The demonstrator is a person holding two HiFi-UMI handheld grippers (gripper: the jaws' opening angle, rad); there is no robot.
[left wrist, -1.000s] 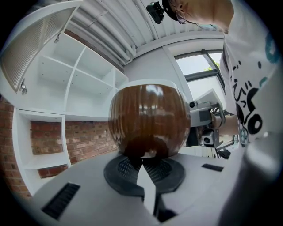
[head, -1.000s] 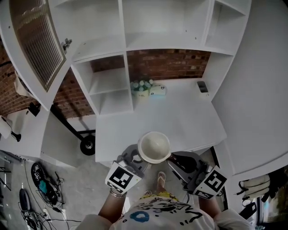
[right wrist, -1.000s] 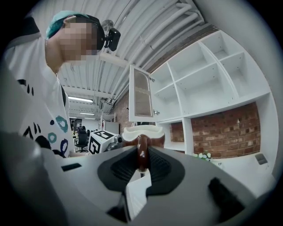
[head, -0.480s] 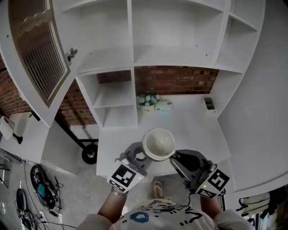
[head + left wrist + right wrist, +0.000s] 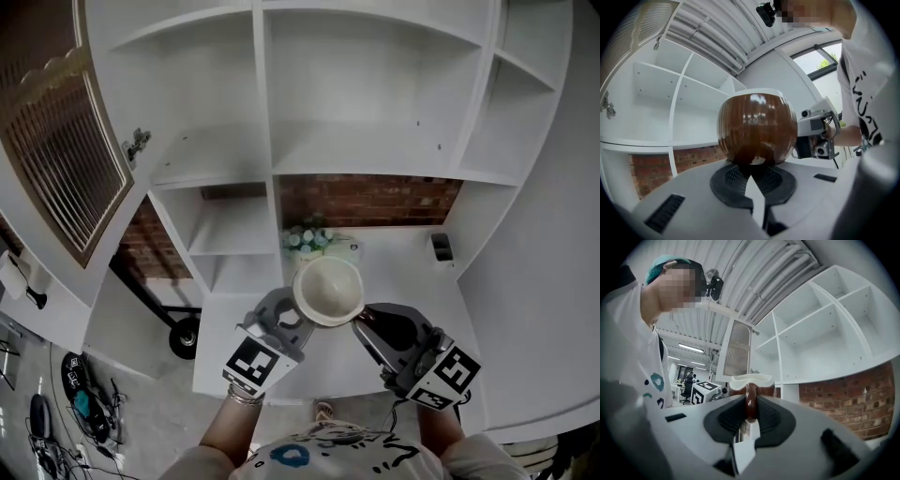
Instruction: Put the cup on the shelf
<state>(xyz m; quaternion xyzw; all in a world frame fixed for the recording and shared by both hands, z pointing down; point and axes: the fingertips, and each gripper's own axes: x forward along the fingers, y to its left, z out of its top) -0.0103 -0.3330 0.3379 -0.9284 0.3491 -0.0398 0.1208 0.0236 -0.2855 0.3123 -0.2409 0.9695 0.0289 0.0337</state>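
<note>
Lifted 1 second on, the cup (image 5: 327, 291) fronts the white shelf (image 5: 375, 164) above the desk (image 5: 408, 272); right gripper (image 5: 360, 324) clamps its handle (image 5: 750, 401), left gripper (image 5: 293, 325) pinches its base.

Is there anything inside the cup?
Empty. The head view looks straight down into the upright cup, and its pale inside shows nothing in it.

bottles (image 5: 307, 238) by brick wall (image 5: 375, 200) | grille door (image 5: 52, 159) | wheel (image 5: 185, 335) (floor, left)
</note>
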